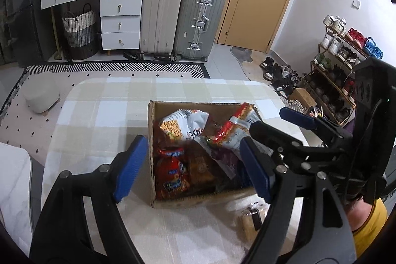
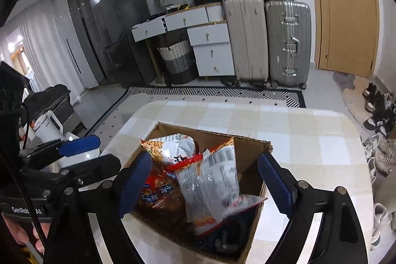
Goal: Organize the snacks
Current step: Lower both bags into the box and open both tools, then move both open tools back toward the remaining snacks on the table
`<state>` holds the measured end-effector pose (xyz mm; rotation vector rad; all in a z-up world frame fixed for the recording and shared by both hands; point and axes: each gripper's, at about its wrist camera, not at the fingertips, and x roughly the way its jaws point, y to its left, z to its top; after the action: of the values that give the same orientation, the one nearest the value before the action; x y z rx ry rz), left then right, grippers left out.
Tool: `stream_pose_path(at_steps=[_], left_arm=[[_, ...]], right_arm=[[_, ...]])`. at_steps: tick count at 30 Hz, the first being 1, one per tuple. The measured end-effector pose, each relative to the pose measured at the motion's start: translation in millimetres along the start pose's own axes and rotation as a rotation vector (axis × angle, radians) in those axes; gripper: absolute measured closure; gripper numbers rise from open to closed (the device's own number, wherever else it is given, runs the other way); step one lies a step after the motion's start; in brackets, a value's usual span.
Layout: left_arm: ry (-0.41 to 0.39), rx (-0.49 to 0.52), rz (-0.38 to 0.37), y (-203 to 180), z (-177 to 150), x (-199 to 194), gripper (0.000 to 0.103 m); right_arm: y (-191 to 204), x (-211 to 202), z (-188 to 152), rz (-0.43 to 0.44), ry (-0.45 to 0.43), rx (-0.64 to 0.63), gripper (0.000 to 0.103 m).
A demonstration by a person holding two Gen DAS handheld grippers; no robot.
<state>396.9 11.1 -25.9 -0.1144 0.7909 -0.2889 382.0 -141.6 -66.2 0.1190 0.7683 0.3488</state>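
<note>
Checked tablecloth (image 1: 104,115) under cardboard box (image 1: 151,157); suitcases (image 1: 183,19) behind.

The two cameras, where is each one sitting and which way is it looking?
Left wrist view: sits on the left tool, looking down at the cardboard box of snacks; its own open blue fingers, the right tool and a yellow sleeve show.
Right wrist view: sits on the right tool, looking down into the box from the other side; its open fingers, the left tool and a hand show.
Both share the box, checked table and suitcases.
</note>
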Motion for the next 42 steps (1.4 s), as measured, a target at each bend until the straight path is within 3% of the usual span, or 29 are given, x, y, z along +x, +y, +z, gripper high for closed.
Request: stream_pose_path(at_steps=[5, 12, 19, 21, 24, 29, 36, 42], left_arm=[[-0.015, 0.016, 0.003, -7.2, -13.4, -36.0, 0.027], [-0.085, 0.072, 0.056, -32.4, -48.7, -104.2, 0.023], [-0.166, 0.094, 0.061, -63.5, -105.1, -177.5, 0.021], [-0.198, 0.091, 0.06, -69.7, -121.9, -198.7, 0.016], [-0.239, 0.102, 0.061, -82.4, -149.9, -232.4, 0.0], [-0.28, 0.139, 0.063, -103.1, -188.5, -276.6, 0.001], [-0.272, 0.157, 0.063, -109.1, -237.4, -305.2, 0.001], [-0.227, 0.183, 0.038, -98.2, -276.7, -286.1, 0.001]], right_arm=[[2.4, -27.7, -2.1, 0.022, -0.022, 0.035, 0.014], [8.9, -103.0, -14.3, 0.042, -0.121, 0.076, 0.014], [31.9, -196.6, -54.2, 0.048, -0.258, 0.05, 0.011], [40.7, -223.5, -67.1, 0.046, -0.293, 0.037, 0.007], [53.0, -259.4, -87.5, 0.052, -0.337, 0.032, 0.004], [71.2, -309.8, -124.3, 0.046, -0.387, 0.031, 0.001], [81.2, -351.2, -172.7, 0.047, -0.432, 0.041, 0.001], [87.6, -376.1, -224.7, 0.023, -0.511, -0.026, 0.001]])
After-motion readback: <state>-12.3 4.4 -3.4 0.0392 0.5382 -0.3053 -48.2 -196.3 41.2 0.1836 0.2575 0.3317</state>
